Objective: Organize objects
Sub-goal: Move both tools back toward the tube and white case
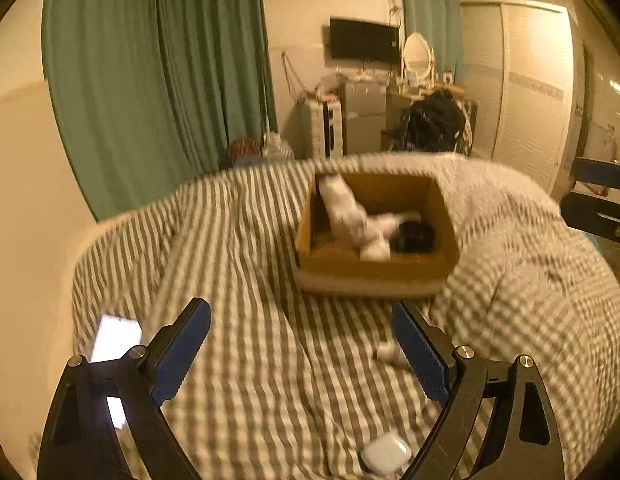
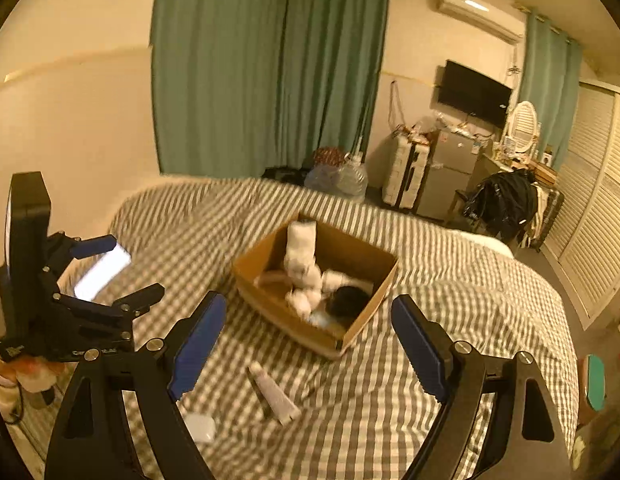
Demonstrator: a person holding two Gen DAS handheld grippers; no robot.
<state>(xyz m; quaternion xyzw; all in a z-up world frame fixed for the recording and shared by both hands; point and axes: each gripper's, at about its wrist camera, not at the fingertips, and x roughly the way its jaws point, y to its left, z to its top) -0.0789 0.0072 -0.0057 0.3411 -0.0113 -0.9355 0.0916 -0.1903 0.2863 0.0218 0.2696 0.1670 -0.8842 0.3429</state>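
Note:
An open cardboard box (image 1: 373,274) (image 2: 270,308) sits on the checked bed cover and holds white items and a black round thing (image 1: 413,237) (image 2: 347,300). My left gripper (image 1: 302,344) is open and empty, above the cover short of the box; it also shows at the left of the right wrist view (image 2: 118,268). My right gripper (image 2: 308,344) is open and empty. A white tube (image 2: 274,394) lies on the cover between its fingers. A white earbud case (image 1: 385,456) (image 2: 200,428) lies near the bed's front. A lit phone (image 1: 116,338) (image 2: 102,270) lies at the left.
The bed cover (image 1: 262,360) fills the foreground, bunched up at the right. Green curtains (image 1: 150,80), a wall TV (image 1: 363,40), a suitcase (image 2: 405,176), a dressing table with an oval mirror (image 2: 523,122) and louvred wardrobe doors (image 2: 593,216) stand beyond the bed.

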